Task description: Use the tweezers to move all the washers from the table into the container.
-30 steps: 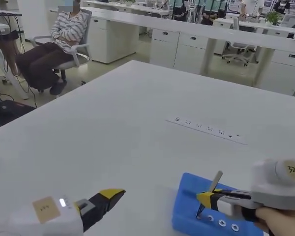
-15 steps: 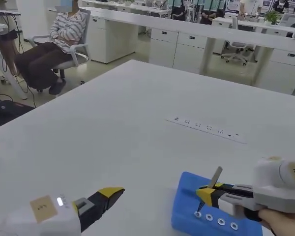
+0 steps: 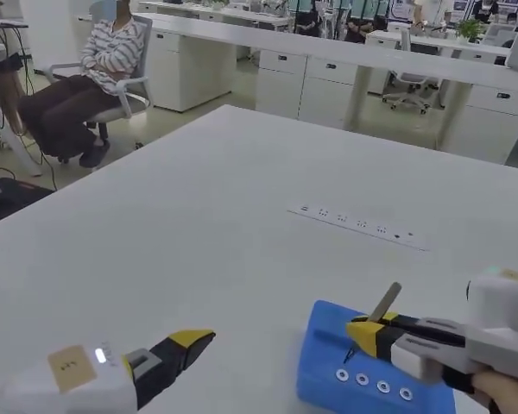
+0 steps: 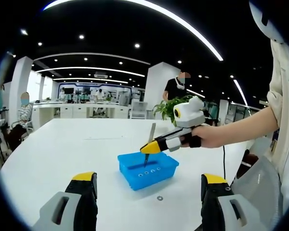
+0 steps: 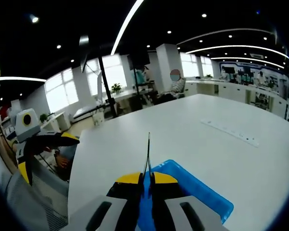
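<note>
Your right gripper point(image 3: 356, 331) has come up a bit w/ the tweezers point(image 3: 384, 304); their tip is now off the container point(image 3: 322, 345) floor. A 4th washer point(image 3: 341, 374) shows at the row's left end in the head view, where the tip sat; 3 before.

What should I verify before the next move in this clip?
1. Tweezers gripped in right gripper: ok.
2. Tweezer tips empty: cannot tell.
3. Container upright on table: ok.
4. All washers off the table: not ok, one washer lies beside the container.
5. Left gripper open and apart from the container: ok.
</note>
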